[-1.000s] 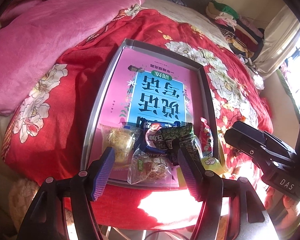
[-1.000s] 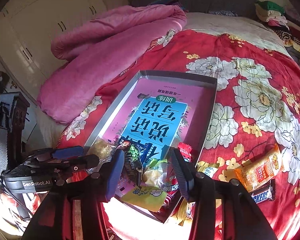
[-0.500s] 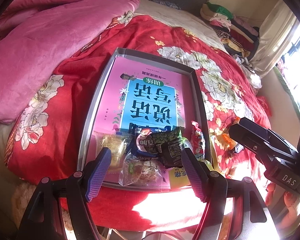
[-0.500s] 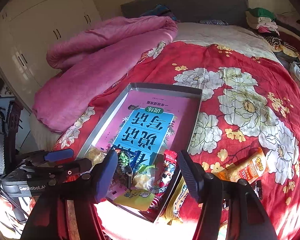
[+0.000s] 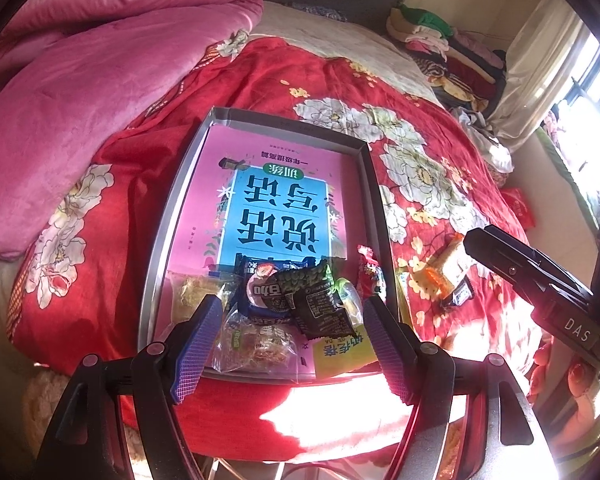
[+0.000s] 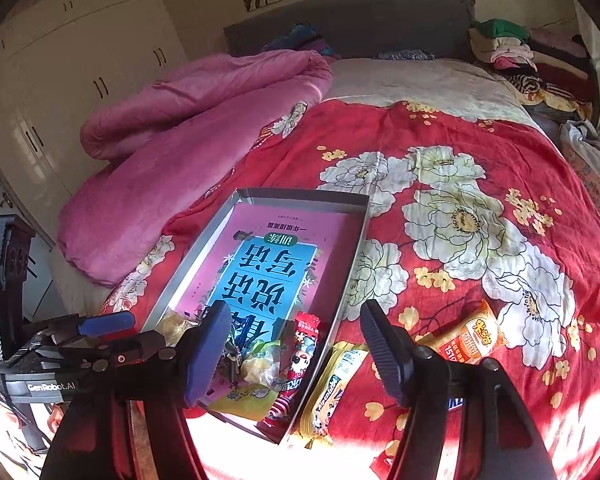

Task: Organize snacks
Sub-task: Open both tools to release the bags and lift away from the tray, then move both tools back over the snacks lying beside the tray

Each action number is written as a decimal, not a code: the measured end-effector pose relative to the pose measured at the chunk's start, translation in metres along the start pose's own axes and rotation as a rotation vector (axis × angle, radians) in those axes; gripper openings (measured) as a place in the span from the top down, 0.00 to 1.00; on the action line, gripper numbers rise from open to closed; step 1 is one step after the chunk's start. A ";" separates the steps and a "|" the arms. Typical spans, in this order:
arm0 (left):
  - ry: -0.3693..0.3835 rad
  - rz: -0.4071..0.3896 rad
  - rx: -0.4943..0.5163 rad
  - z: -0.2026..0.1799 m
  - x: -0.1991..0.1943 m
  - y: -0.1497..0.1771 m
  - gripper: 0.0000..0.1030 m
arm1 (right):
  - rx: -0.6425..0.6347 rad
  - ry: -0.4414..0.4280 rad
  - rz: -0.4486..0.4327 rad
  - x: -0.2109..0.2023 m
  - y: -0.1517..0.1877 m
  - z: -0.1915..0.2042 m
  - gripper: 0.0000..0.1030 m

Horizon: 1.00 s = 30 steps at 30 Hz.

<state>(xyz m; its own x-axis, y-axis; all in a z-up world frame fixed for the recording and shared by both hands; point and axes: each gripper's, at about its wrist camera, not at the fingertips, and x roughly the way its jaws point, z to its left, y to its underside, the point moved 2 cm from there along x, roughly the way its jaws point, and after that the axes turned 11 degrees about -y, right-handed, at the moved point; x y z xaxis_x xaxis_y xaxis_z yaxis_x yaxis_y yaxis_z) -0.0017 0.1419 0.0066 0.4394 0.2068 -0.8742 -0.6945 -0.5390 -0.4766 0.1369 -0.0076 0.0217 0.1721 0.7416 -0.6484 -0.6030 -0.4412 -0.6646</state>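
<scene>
Snacks [image 5: 300,304] heaped at near end of tray [image 5: 162,240], both grippers [image 5: 292,344] [image 6: 296,348] wide apart & empty; yellow pack [image 6: 332,384] beside tray best gripped mid-length, wrapper not crushed.

A shallow tray [image 5: 162,236] lies on the quilt [image 5: 340,76] spread over the bed, near its foot edge. A book [image 5: 276,204] lies flat in the tray and fills most of its floor. At the tray's near end a heap of snack packets [image 5: 300,300] sits on the book, some overlapping one another. Outside the tray, just beside its right wall, a long wafer packet [image 6: 332,384] lies on the quilt. Farther right lies a cracker packet [image 6: 472,338], and just before it a chocolate bar [image 6: 454,402], mostly hidden behind the tool. Left of the tray a bunched blanket [image 6: 188,140] lies along the bed's side. Folded clothes [image 6: 508,46] are stacked at the far right corner, by the headboard [image 6: 360,16].
</scene>
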 end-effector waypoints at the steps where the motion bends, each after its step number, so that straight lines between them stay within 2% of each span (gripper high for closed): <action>1: 0.001 -0.001 0.002 -0.001 0.000 0.000 0.28 | 0.003 0.003 -0.005 -0.002 -0.001 -0.002 0.35; 18: 0.057 0.008 0.086 -0.043 -0.008 0.002 0.28 | 0.067 0.068 -0.082 -0.041 -0.005 -0.039 0.32; 30: 0.094 0.024 0.164 -0.078 -0.010 0.007 0.28 | 0.129 0.117 -0.118 -0.071 0.006 -0.071 0.32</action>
<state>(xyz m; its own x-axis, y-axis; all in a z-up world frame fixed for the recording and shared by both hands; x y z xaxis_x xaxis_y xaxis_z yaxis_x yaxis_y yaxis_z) 0.0331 0.0723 0.0192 0.4670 0.1143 -0.8769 -0.7857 -0.4013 -0.4707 0.1765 -0.0988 0.0366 0.3326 0.7169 -0.6127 -0.6666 -0.2809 -0.6905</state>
